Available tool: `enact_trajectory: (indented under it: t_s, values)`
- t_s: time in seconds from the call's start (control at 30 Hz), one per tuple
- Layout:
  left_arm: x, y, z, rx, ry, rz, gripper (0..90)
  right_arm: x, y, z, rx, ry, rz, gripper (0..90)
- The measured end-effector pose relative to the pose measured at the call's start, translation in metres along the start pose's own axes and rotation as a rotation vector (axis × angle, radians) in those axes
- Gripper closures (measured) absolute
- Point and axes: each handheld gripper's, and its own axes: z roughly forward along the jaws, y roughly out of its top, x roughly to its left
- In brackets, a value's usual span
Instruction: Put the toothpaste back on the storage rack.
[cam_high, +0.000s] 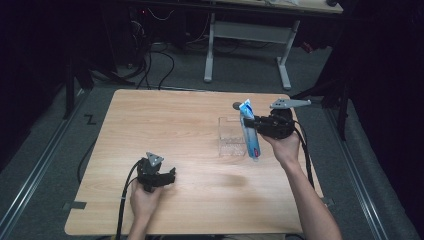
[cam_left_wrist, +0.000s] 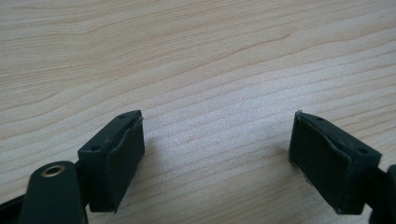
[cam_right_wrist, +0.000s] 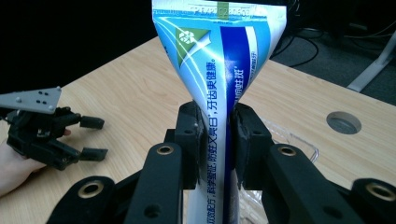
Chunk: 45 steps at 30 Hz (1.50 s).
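Note:
A blue and white toothpaste tube (cam_high: 250, 132) hangs upright above the right side of the wooden table (cam_high: 165, 130). My right gripper (cam_high: 260, 123) is shut on the toothpaste tube (cam_right_wrist: 219, 74), squeezing it flat below its crimped end, in the right gripper view (cam_right_wrist: 217, 140). A clear plastic box (cam_high: 232, 137) sits on the table just left of the tube. My left gripper (cam_high: 170, 175) rests low near the table's front left, open and holding nothing. In the left gripper view its jaws (cam_left_wrist: 217, 158) stand wide apart over bare wood. The left gripper (cam_right_wrist: 86, 137) lies farther off in the right gripper view.
A round cable hole (cam_high: 236, 105) sits in the tabletop near the far edge, behind the tube. A white-legged desk (cam_high: 250, 35) stands beyond the table on the grey floor, with cables (cam_high: 155, 65) trailing around it.

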Motion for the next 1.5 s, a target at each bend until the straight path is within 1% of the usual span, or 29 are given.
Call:
enact_trajectory:
  t_s: [0.13,0.2,0.3,0.37,0.43,0.47,0.6,0.67,0.7,0.73,0.83,0.93,1.17,1.2,1.27,1.3,1.47,1.5]
  values:
    - [0.000,0.000,0.000,0.002,-0.001,0.002,18.5,-0.002,0.006,0.004,0.007,0.001,0.006,74.2]
    - [0.000,0.000,0.000,0.001,-0.002,0.002,18.5,-0.003,0.012,0.008,0.000,-0.001,0.008,74.2]
    - [0.000,0.000,0.000,0.001,-0.004,0.002,18.6,-0.003,0.016,0.011,-0.013,0.006,0.013,74.2]
    - [0.000,0.000,0.000,0.001,-0.005,0.002,18.5,0.001,0.023,0.015,-0.021,0.001,0.002,74.2]
    - [0.000,0.000,0.000,0.001,-0.005,0.003,18.5,0.002,0.024,0.017,-0.024,0.000,-0.002,74.2]
    - [0.000,0.000,0.000,0.001,-0.004,0.004,18.5,0.003,0.028,0.020,-0.030,-0.005,-0.006,74.2]
    - [0.000,0.000,0.000,0.001,-0.004,0.004,18.6,0.004,0.032,0.025,-0.049,-0.011,-0.005,74.1]
    - [0.000,0.000,0.000,0.001,-0.004,0.004,18.5,0.004,0.035,0.032,-0.053,-0.035,-0.011,74.1]
    - [0.000,0.000,0.000,0.001,-0.004,0.004,18.5,0.004,0.035,0.032,-0.053,-0.035,-0.011,74.1]
    - [0.000,0.000,0.000,0.001,-0.004,0.004,18.5,0.002,0.035,0.036,-0.057,-0.045,-0.007,74.1]
    - [0.000,0.000,0.000,0.004,-0.007,0.006,18.5,-0.001,0.034,0.042,-0.056,-0.056,0.006,74.0]
    - [0.000,0.000,0.000,0.004,-0.007,0.006,18.5,-0.004,0.033,0.047,-0.056,-0.075,0.003,74.0]
    - [0.000,0.000,0.000,0.004,-0.007,0.007,18.6,-0.009,0.032,0.050,-0.068,-0.102,0.011,73.9]
    - [0.000,0.000,0.000,0.004,-0.007,0.007,18.6,-0.010,0.031,0.051,-0.061,-0.115,0.011,73.9]
    - [0.000,0.000,0.000,0.003,-0.007,0.007,18.6,-0.011,0.031,0.051,-0.058,-0.121,0.007,73.8]
    - [0.000,0.000,0.000,0.003,-0.007,0.007,18.6,-0.011,0.029,0.053,-0.050,-0.140,-0.004,73.8]
    - [0.000,0.000,0.000,0.002,-0.008,0.009,18.6,-0.015,0.023,0.056,-0.045,-0.148,-0.005,73.9]
    - [0.000,0.000,0.000,0.003,-0.008,0.009,18.7,-0.016,0.020,0.058,-0.037,-0.154,-0.005,73.9]
